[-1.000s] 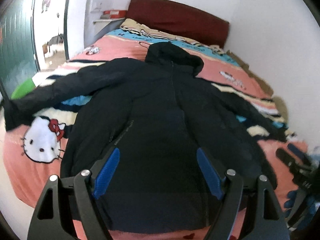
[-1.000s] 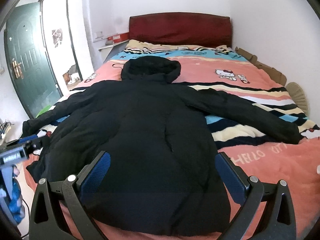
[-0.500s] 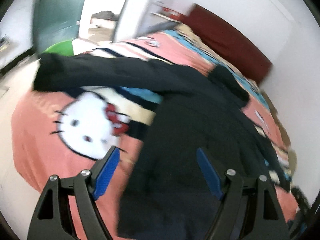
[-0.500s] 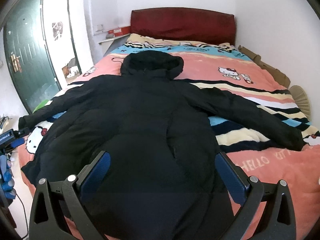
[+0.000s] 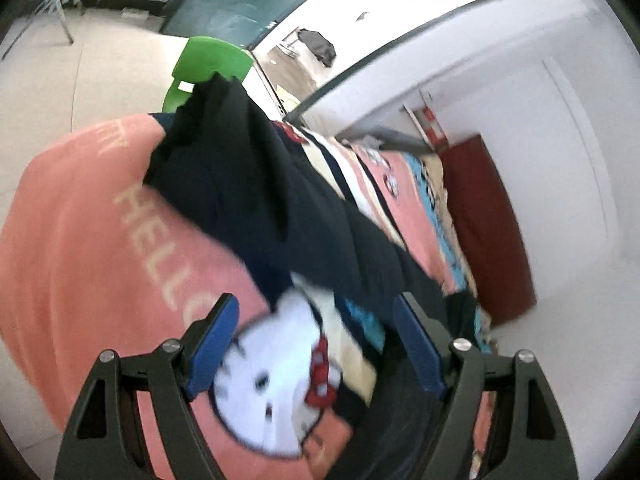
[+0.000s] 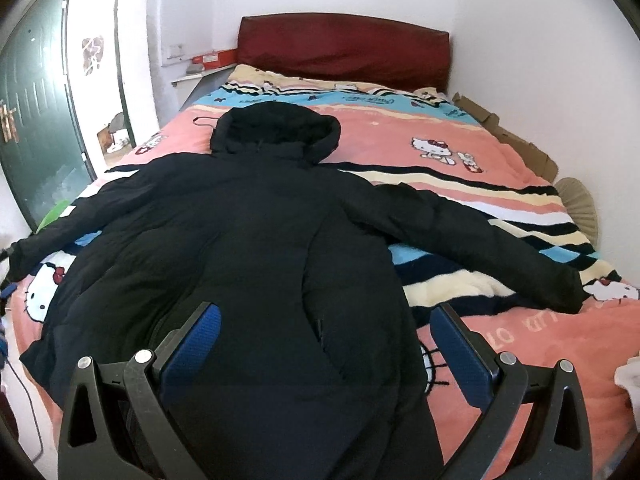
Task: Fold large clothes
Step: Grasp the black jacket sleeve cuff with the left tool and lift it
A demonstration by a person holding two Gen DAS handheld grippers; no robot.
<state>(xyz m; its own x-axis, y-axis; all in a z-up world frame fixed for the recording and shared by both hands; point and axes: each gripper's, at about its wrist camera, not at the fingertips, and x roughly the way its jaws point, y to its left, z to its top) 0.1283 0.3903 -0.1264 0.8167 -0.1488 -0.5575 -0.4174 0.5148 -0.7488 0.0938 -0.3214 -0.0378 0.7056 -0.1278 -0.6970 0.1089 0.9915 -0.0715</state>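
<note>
Left wrist view: left hand-held gripper (image 5: 316, 340) spread wide, empty, aimed along the black jacket's (image 6: 240, 248) left sleeve (image 5: 240, 184), cuff at the far end by the bed (image 6: 400, 144) edge, long axis running away and up-left. Right hand-held gripper (image 6: 326, 344) likewise wide, empty, over the hem, hood farthest. Left clearly nearer that sleeve; likely first fold inward.
</note>
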